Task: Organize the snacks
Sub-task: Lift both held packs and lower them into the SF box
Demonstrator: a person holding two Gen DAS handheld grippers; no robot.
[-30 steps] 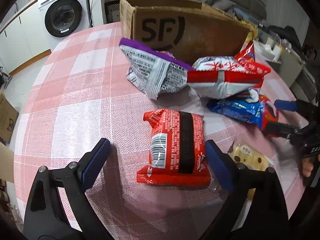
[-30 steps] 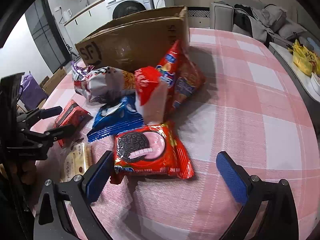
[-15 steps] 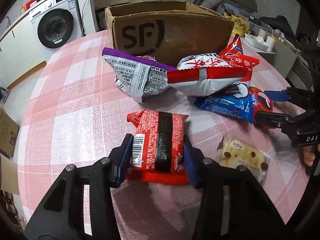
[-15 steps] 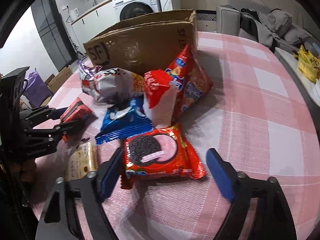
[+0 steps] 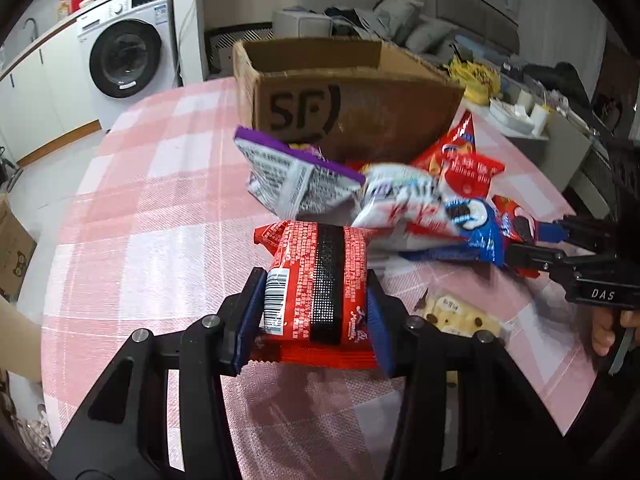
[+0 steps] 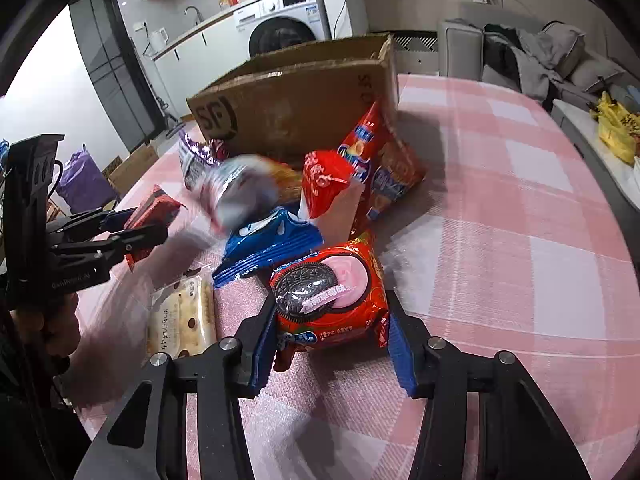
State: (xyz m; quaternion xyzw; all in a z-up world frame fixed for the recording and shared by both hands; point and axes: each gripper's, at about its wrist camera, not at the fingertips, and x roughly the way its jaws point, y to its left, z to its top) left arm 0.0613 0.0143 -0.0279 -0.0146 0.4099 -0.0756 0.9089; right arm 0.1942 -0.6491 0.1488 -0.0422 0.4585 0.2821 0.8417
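My left gripper (image 5: pixel 316 320) is shut on a red snack pack with a black stripe (image 5: pixel 316 264) and holds it just above the pink checked table (image 5: pixel 140 208). The right wrist view shows that gripper (image 6: pixel 132 224) and its pack (image 6: pixel 154 206) at the left. My right gripper (image 6: pixel 332 344) has its jaws closing on a red Oreo pack (image 6: pixel 328 292). Both blue pads touch its sides, and the pack bulges between them. An open SF cardboard box (image 5: pixel 360 108) stands behind the pile of snacks.
A purple-edged bag (image 5: pixel 292 176), a blue Oreo pack (image 5: pixel 472 236), a red chip bag (image 6: pixel 384 164) and a white-and-red bag lie heaped in front of the box. A clear pack of crackers (image 6: pixel 180 316) lies between the grippers. A hand (image 5: pixel 604 332) holds the right gripper.
My left jaws closed on the striped red pack and raised it off the table. My right jaws narrowed from wide open until they met the Oreo pack.
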